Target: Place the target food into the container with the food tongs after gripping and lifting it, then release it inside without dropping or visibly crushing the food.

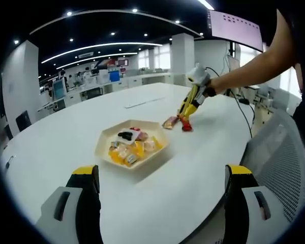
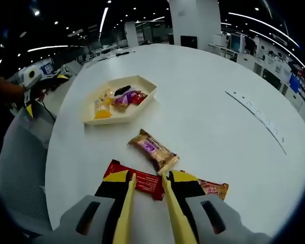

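Red wrapper first: a flat red snack bar (image 2: 137, 180) lies on the white desk (image 2: 208, 117) right at the tips of the yellow tongs (image 2: 147, 211), which the right gripper (image 2: 148, 189) carries in its jaws. The tong tips straddle the bar's middle with a narrow gap between them; whether they already pinch the wrapper cannot be told. The right jaws themselves are closed onto the tong arms. Just ahead of the tips lies a brown snack bar (image 2: 153, 149), and off to the right of the jaws a smaller orange-brown packet (image 2: 212, 188).

These packets look light and thin, with glossy film that is likely slippery and crinkly, and contents that could break under a hard squeeze. I judge the best hold is across the bar's narrow width near its middle, firm but gentle.

Well ahead and to the left sits the cream tray (image 2: 142, 104), already holding several snacks. The left gripper (image 1: 162, 203) hangs near the desk edge, jaws wide apart and empty, with the tray beyond them.
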Motion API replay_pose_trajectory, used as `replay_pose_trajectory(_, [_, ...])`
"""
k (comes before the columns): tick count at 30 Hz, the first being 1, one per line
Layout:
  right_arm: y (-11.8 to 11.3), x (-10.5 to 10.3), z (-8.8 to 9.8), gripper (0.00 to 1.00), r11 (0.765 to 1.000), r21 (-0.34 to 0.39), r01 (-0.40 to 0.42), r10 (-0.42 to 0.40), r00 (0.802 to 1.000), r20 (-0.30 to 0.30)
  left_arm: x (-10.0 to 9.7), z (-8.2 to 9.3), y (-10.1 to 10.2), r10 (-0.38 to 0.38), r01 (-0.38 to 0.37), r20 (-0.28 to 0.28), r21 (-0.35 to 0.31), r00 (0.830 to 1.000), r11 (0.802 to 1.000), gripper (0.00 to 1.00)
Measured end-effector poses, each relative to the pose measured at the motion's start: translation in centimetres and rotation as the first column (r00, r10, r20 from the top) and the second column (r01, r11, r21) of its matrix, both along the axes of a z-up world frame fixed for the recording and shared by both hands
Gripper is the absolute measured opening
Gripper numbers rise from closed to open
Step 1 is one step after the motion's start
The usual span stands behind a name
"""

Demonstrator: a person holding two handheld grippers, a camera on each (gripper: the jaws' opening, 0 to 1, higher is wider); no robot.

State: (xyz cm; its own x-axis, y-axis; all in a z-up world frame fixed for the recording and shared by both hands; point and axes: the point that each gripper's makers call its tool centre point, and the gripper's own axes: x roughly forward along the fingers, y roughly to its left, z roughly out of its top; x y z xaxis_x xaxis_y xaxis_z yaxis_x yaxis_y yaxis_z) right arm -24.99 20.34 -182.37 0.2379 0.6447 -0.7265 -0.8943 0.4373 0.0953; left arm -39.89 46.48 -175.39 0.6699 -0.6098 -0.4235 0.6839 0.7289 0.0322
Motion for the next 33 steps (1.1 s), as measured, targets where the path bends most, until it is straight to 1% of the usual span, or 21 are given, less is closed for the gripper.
replay_pose_trajectory(6, [0.6, -1.8, 0.0, 0.29, 0.999, -0.007, -0.036, 0.036, 0.999, -0.019, 0.0, 0.0, 0.0, -0.001, 0.001, 0.003, -0.001, 1.000, 1.000, 0.99])
replay_pose_trajectory(9, [0.7, -2.4, 0.0, 0.29, 0.998, -0.019, -0.059, 0.059, 0.998, -0.015, 0.0, 0.1, 0.0, 0.001, -0.001, 0.007, -0.003, 1.000, 1.000, 0.99])
replay_pose_trajectory(12, [0.9, -3.3, 0.5, 0.29, 0.997, -0.007, -0.076, 0.076, 0.996, -0.035, 0.0, 0.2, 0.0, 0.002, -0.002, 0.009, -0.004, 1.000, 1.000, 0.99])
replay_pose_trajectory(13, [0.9, -3.9, 0.5, 0.29, 0.996, -0.002, -0.088, 0.088, 0.995, -0.052, 0.0, 0.2, 0.0, 0.003, -0.003, 0.010, -0.006, 1.000, 1.000, 0.99])
replay_pose_trajectory(15, [1.0, -4.3, 0.5, 0.29, 0.994, -0.008, -0.106, 0.106, 0.993, -0.045, 0.0, 0.3, 0.0, 0.003, -0.003, 0.013, -0.005, 1.000, 1.000, 0.99])
replay_pose_trajectory(17, [1.0, -4.2, 0.5, 0.29, 0.991, -0.030, -0.132, 0.132, 0.991, -0.009, 0.0, 0.3, 0.0, 0.002, -0.001, 0.015, -0.006, 1.000, 1.000, 0.99])
replay_pose_trajectory(19, [1.3, -4.4, 0.6, 0.29, 0.991, -0.024, -0.130, 0.130, 0.991, -0.010, 0.0, 0.3, 0.0, 0.002, -0.002, 0.015, -0.006, 1.000, 1.000, 0.99])
replay_pose_trajectory(20, [1.4, -4.0, 0.7, 0.29, 0.989, -0.032, -0.148, 0.148, 0.989, 0.021, 0.0, 0.3, 0.0, 0.002, -0.002, 0.014, -0.006, 1.000, 1.000, 0.99])
replay_pose_trajectory(21, [1.4, -3.9, 0.6, 0.29, 0.985, -0.047, -0.168, 0.169, 0.985, 0.039, 0.0, 0.3, 0.0, 0.002, -0.002, 0.016, -0.006, 1.000, 1.000, 0.99])
replay_pose_trajectory(22, [1.5, -4.0, 0.4, 0.28, 0.979, -0.062, -0.192, 0.195, 0.980, 0.048, 0.0, 0.3, 0.0, 0.002, -0.002, 0.017, -0.007, 1.000, 1.000, 0.99])
replay_pose_trajectory(24, [1.9, -4.1, 0.3, 0.28, 0.976, -0.068, -0.207, 0.211, 0.976, 0.057, -0.1, 0.3, 0.0, 0.003, -0.003, 0.016, -0.005, 1.000, 1.000, 0.99])
replay_pose_trajectory(26, [2.1, -4.6, 0.0, 0.28, 0.966, -0.085, -0.242, 0.247, 0.968, 0.052, 0.0, 0.3, 0.0, 0.004, -0.004, 0.017, -0.005, 1.000, 1.000, 0.99])
replay_pose_trajectory(27, [2.2, -4.6, -0.1, 0.29, 0.960, -0.113, -0.257, 0.266, 0.961, 0.074, 0.0, 0.3, 0.0, 0.005, -0.005, 0.016, -0.006, 1.000, 1.000, 0.99])
replay_pose_trajectory(29, [2.3, -4.8, 0.1, 0.29, 0.960, -0.112, -0.255, 0.265, 0.961, 0.077, 0.0, 0.4, 0.1, 0.008, -0.007, 0.019, -0.006, 1.000, 1.000, 0.99])
replay_pose_trajectory(32, [2.2, -4.8, 0.1, 0.29, 0.958, -0.134, -0.255, 0.268, 0.959, 0.092, 0.1, 0.4, 0.1, 0.007, -0.007, 0.019, -0.006, 1.000, 1.000, 0.99])
replay_pose_trajectory(33, [2.1, -4.7, 0.0, 0.28, 0.961, -0.142, -0.237, 0.251, 0.963, 0.095, 0.1, 0.4, 0.1, 0.007, -0.007, 0.020, -0.007, 1.000, 1.000, 0.99])
